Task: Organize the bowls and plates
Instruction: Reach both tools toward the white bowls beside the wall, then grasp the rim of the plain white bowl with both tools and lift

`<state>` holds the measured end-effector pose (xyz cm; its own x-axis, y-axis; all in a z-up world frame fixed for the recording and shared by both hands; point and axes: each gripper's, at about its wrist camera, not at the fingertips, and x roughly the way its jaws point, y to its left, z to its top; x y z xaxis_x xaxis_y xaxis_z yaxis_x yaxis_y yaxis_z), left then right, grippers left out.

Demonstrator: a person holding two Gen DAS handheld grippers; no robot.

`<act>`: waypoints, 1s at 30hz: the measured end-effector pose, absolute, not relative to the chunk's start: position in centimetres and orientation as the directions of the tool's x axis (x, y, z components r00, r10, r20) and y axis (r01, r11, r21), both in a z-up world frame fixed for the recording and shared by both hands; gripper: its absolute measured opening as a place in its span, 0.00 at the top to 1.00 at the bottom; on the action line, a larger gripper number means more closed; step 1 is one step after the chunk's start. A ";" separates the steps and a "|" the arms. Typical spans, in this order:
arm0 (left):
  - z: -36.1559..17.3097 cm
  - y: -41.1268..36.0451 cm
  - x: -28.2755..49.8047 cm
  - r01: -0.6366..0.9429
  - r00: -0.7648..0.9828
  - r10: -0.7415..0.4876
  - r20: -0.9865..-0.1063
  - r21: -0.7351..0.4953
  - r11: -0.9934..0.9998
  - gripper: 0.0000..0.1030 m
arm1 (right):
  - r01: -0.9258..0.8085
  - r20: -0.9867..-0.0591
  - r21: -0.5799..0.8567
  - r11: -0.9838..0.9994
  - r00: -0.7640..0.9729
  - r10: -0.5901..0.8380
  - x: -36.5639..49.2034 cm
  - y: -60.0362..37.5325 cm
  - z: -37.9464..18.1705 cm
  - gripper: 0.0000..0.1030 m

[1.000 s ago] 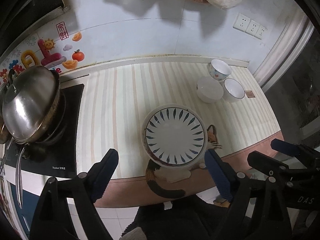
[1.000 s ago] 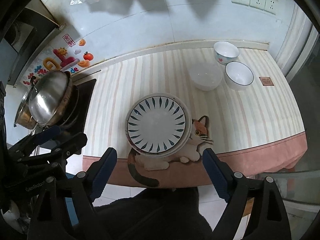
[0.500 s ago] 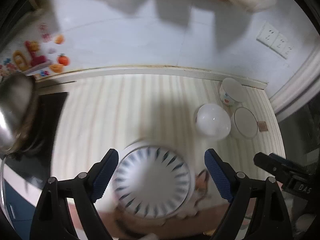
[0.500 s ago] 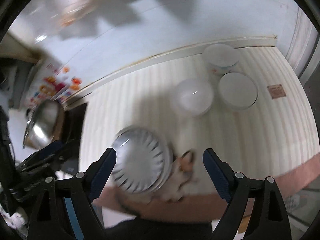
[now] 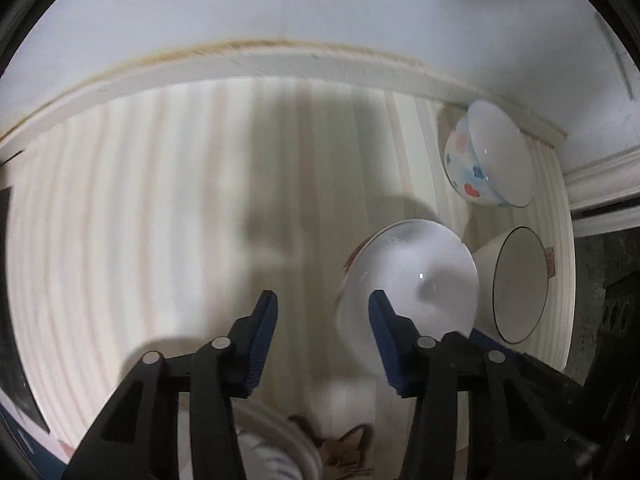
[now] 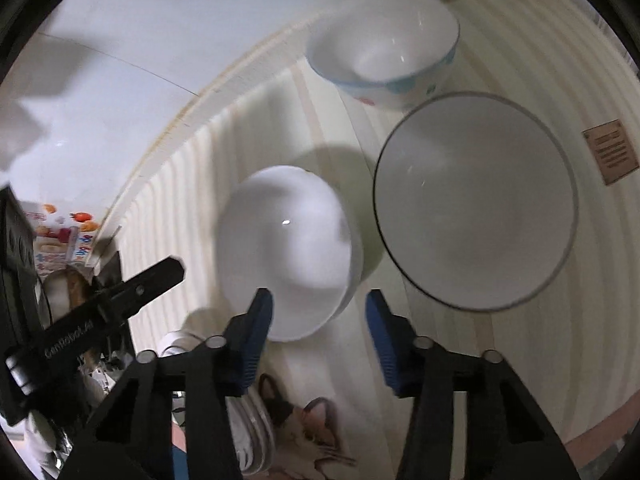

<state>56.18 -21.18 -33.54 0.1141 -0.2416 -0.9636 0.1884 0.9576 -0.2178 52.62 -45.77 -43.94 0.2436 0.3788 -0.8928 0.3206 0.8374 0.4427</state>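
Presently both pairs of fingers stand part-open and hold nothing. Your right gripper has its left finger over the near rim of the plain white bowl; the right finger hangs over bare desk between that bowl and the dark-rimmed bowl, which sits just beyond and right of the fingertips. The patterned bowl stands farther ahead, near the wall. Your left gripper is near the same white bowl from the other side: its right finger is at the bowl's left flank, its left finger over open striped surface.

Judgement: the step in hand appears to be taking the white bowl for stacking. To do it well:

- Commit one gripper only. The right is better placed, since the rim already lies between its fingers.
- Set one finger inside the rim and one outside before closing. Glazed ware may slip, so close firmly and lift level.
- Mind the dark-rimmed bowl; the two stand near each other, and whether they touch cannot be told from the blur.
- Keep the left gripper clear so the two do not collide.

Surface and room: a pale striped covering with a cat print close below the fingers, beside the edge of a plate stack. A white wall backs the desk, with bright stickers far to the left of the right fingers. Both views are motion-blurred.
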 end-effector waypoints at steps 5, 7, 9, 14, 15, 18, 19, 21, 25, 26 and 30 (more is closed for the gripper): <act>-35.7 -23.3 57.2 0.251 0.063 -0.221 -0.973 -0.199 0.947 0.84 | 0.343 -0.906 0.420 0.840 0.211 0.367 53.8 -45.6 -46.3 0.75; -36.0 -23.6 57.2 0.265 0.066 -0.214 -0.975 -0.189 0.945 0.84 | 0.345 -0.912 0.407 0.846 0.210 0.352 54.0 -45.6 -46.6 0.84; -36.1 -23.8 57.2 0.273 0.067 -0.205 -0.976 -0.180 0.945 0.84 | 0.344 -0.912 0.407 0.846 0.213 0.351 54.0 -45.6 -46.7 0.84; -35.7 -24.0 56.7 0.285 0.078 -0.193 -0.978 -0.164 0.945 0.84 | 0.332 -0.918 0.390 0.859 0.209 0.336 54.3 -45.2 -46.6 0.84; -35.4 -23.9 56.5 0.286 0.082 -0.192 -0.978 -0.161 0.944 0.84 | 0.331 -0.919 0.389 0.860 0.210 0.335 54.3 -45.0 -46.5 0.84; -34.3 -23.9 55.7 0.294 0.102 -0.194 -0.976 -0.157 0.943 0.84 | 0.317 -0.916 0.391 0.864 0.221 0.334 54.1 -44.9 -45.8 0.84; -33.6 -23.8 55.2 0.296 0.112 -0.199 -0.974 -0.158 0.942 0.84 | 0.309 -0.916 0.391 0.867 0.229 0.331 54.0 -44.8 -45.4 0.84; -32.6 -23.7 54.3 0.304 0.125 -0.203 -0.971 -0.157 0.939 0.84 | 0.296 -0.915 0.389 0.872 0.236 0.327 53.9 -44.9 -44.6 0.84; -30.3 -23.3 52.1 0.318 0.132 -0.229 -0.965 -0.177 0.931 0.84 | 0.271 -0.911 0.392 0.879 0.245 0.331 52.6 -45.1 -43.0 0.85; -29.9 -23.3 51.4 0.325 0.131 -0.233 -0.963 -0.181 0.928 0.84 | 0.266 -0.911 0.393 0.881 0.245 0.332 52.0 -45.1 -42.6 0.85; -29.3 -22.8 48.9 0.344 0.119 -0.262 -0.958 -0.208 0.916 0.84 | 0.254 -0.912 0.391 0.885 0.236 0.335 49.2 -45.7 -41.5 0.85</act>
<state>48.90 -22.83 -29.26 0.1186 -0.2623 -0.9577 0.3442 0.9156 -0.2081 49.20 -45.69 -41.54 0.2365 0.3350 -0.9121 0.2538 0.8848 0.3908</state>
